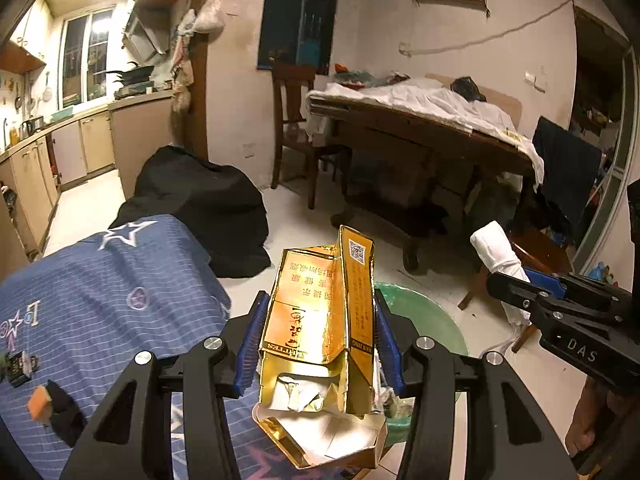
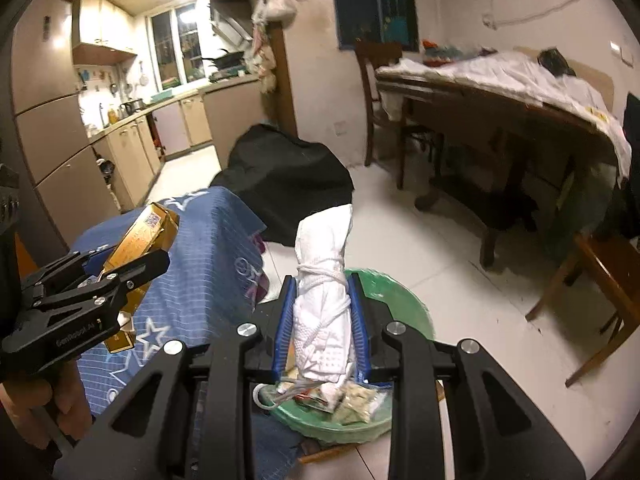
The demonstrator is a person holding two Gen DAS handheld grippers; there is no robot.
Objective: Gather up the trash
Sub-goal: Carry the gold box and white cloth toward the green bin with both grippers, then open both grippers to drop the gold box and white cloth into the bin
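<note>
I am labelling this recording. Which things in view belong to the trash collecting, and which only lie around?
Belong to the job:
- gold carton, in the left gripper
- white tied bundle, in the right gripper
- green trash basin

Lying about:
- blue star cloth
- black bag
- wooden chair

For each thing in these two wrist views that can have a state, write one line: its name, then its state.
gold carton: torn open, crumpled paper inside, clamped upright.
left gripper: shut on the gold carton.
white bundle: rolled, tied with string, clamped upright.
right gripper: shut on the white bundle.
green bin: open, trash already inside.
blue star cloth: spread flat over a surface.
</note>
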